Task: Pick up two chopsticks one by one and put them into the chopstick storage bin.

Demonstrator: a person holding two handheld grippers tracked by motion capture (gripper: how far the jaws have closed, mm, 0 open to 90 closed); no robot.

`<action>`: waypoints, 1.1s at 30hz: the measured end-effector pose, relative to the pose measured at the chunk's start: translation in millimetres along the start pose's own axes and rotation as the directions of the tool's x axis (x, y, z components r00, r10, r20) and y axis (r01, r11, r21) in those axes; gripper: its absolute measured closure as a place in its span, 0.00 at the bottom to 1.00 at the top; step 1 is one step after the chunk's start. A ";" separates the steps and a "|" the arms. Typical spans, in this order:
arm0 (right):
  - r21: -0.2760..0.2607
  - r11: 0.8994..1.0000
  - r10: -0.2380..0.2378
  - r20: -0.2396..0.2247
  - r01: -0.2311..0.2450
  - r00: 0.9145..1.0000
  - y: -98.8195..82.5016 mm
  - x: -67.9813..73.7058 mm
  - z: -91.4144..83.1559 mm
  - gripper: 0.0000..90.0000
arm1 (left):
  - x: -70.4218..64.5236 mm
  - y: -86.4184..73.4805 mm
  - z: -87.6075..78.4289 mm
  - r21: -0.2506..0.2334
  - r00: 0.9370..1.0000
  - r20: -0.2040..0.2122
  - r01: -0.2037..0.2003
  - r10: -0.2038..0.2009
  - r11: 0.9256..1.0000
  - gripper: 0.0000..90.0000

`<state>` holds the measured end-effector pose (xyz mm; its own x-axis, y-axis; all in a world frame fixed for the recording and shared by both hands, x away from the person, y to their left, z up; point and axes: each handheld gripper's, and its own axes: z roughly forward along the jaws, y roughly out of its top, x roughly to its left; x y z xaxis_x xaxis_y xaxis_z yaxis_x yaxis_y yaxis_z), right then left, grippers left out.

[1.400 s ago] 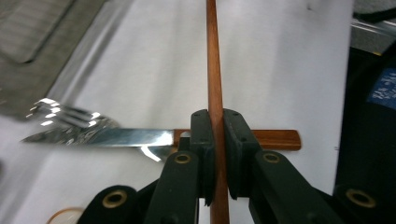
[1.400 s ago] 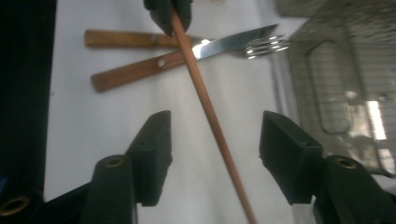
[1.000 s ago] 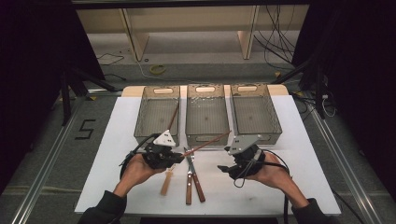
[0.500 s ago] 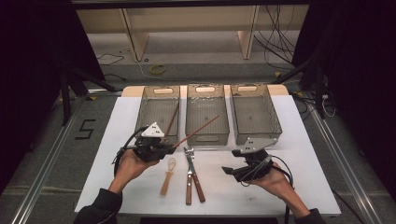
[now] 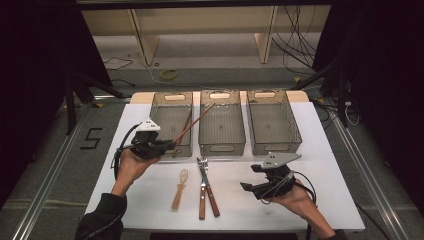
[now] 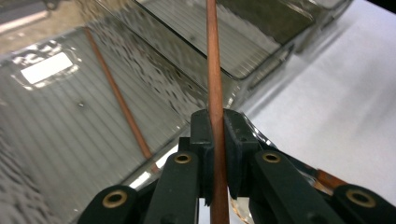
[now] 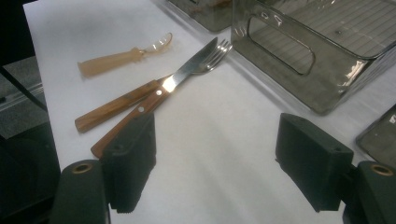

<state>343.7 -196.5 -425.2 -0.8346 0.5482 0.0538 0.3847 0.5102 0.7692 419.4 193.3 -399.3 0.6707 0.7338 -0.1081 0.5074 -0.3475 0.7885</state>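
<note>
My left gripper (image 5: 170,145) is shut on a thin brown chopstick (image 5: 196,123), which slants up over the left bin (image 5: 167,97) and the middle bin's corner. In the left gripper view the chopstick (image 6: 212,70) runs up between the closed pads of that gripper (image 6: 217,126). A second chopstick (image 6: 119,100) lies inside the left bin. My right gripper (image 5: 248,188) hovers low at the front right, and its jaws have just been opening. In its own view the right gripper (image 7: 215,163) has nothing between its jaws, just bare table.
Three clear grey bins stand in a row at the back: left, middle (image 5: 221,147) and right (image 5: 274,146). A wooden-handled knife (image 7: 187,70) and fork (image 7: 212,60) lie crossed at mid-table, with a pale spoon (image 7: 121,56) beside them. White table cover (image 5: 320,165).
The left gripper has carried the chopstick leftward and a little up, toward the left bin. The right gripper has drawn back toward the front right and sunk, its jaws wider.
</note>
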 end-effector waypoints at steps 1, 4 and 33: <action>0.001 1.000 0.003 0.000 -0.003 1.000 -0.7 0.2 -0.1 0.33 | 2.6 2.3 -1.4 -0.006 1.000 -0.009 0.008 -0.008 1.000 0.92; 0.003 1.000 0.005 0.001 -0.005 1.000 -2.9 1.1 -0.4 0.33 | 10.5 6.2 -1.6 -0.016 0.999 -0.033 0.027 -0.027 1.000 0.92; 0.008 1.000 0.005 0.015 -0.005 1.000 -13.8 5.7 -8.3 0.34 | 70.3 6.1 28.6 0.060 0.963 -0.197 0.199 -0.184 0.978 0.92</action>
<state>330.4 -205.9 -430.2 -0.8266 0.5607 0.0477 0.3918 0.5126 0.7640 485.1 226.1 -419.4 0.4464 0.8854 -0.1298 0.6623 -0.2294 0.7133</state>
